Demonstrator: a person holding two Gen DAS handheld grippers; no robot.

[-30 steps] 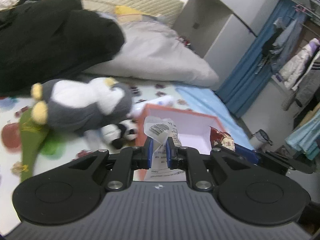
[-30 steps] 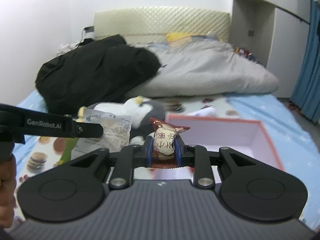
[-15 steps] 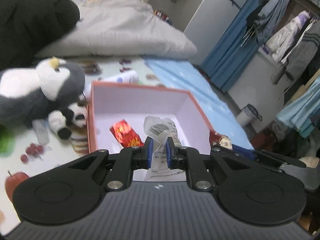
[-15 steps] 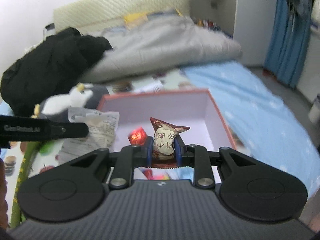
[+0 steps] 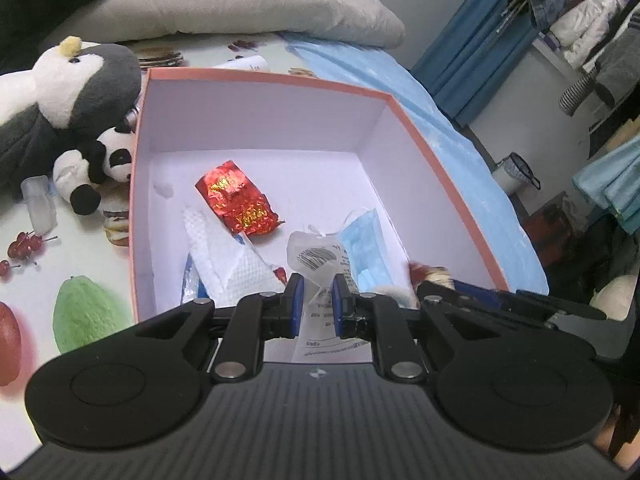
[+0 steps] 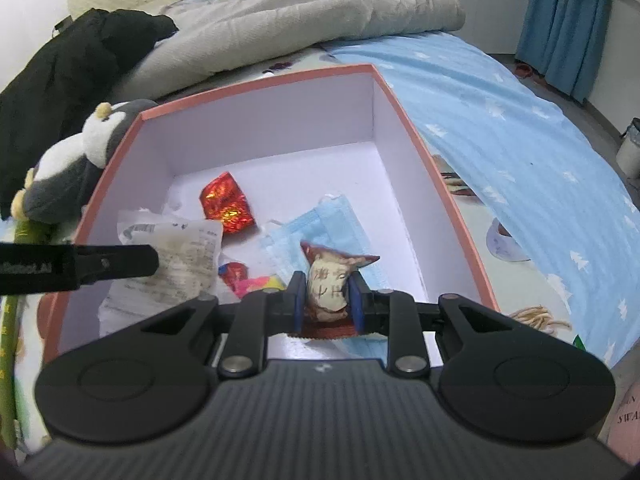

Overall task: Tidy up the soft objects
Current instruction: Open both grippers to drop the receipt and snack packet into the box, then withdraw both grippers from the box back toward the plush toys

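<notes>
A pink-rimmed box (image 5: 256,77) (image 6: 436,184) with a white inside lies on the bed. In it are a red foil wrapper (image 5: 236,199) (image 6: 227,202), a blue face mask (image 5: 366,249) (image 6: 320,228) and a white tissue (image 5: 224,256). My left gripper (image 5: 316,286) is shut on a crumpled paper receipt (image 5: 316,256) (image 6: 180,252) above the box's near part. My right gripper (image 6: 325,290) is shut on a red-and-cream snack packet (image 6: 328,280) over the mask; its finger shows in the left wrist view (image 5: 496,300).
A grey-and-white penguin plush (image 5: 64,92) (image 6: 68,164) and a small panda plush (image 5: 96,168) lie left of the box. A grey duvet (image 5: 240,4) and black clothes (image 6: 80,60) lie behind. A blue sheet (image 6: 520,140) runs along the right.
Both grippers have moved forward and tilted down over the box with their items still held. The box inside now fills both views.
</notes>
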